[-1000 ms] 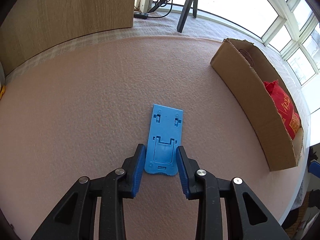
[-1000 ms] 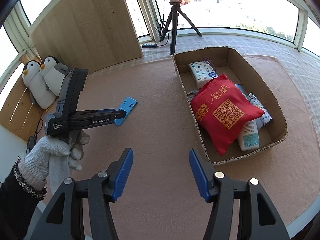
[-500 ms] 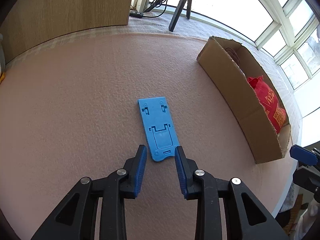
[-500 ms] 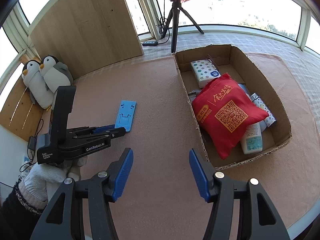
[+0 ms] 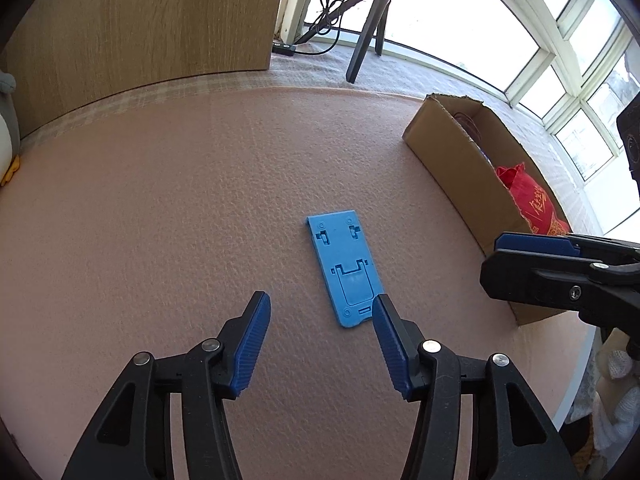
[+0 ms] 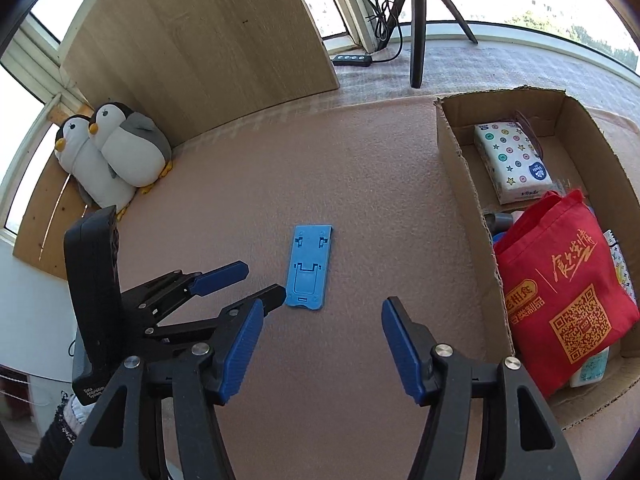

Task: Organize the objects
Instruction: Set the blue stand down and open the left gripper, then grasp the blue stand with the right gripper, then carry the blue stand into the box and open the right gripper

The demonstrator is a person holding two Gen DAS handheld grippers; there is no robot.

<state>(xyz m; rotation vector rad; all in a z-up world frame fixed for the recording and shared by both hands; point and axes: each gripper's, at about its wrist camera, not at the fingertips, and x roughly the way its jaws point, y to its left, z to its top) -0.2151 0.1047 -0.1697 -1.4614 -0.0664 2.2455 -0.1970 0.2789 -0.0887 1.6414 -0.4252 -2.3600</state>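
Both grippers are hovering with jaws apart over the blue stand on the table.

The blue stand is lying flat on the pink table, not held by anything. The left gripper has just been opening its jaws; nothing is between them, and the stand's near end is sitting just at 1 o'clock from its fingertips. The right gripper is also standing with jaws apart and empty, the stand at 12 o'clock from it. The cardboard box, at 3 o'clock from the stand, is holding a red bag and a tissue pack.
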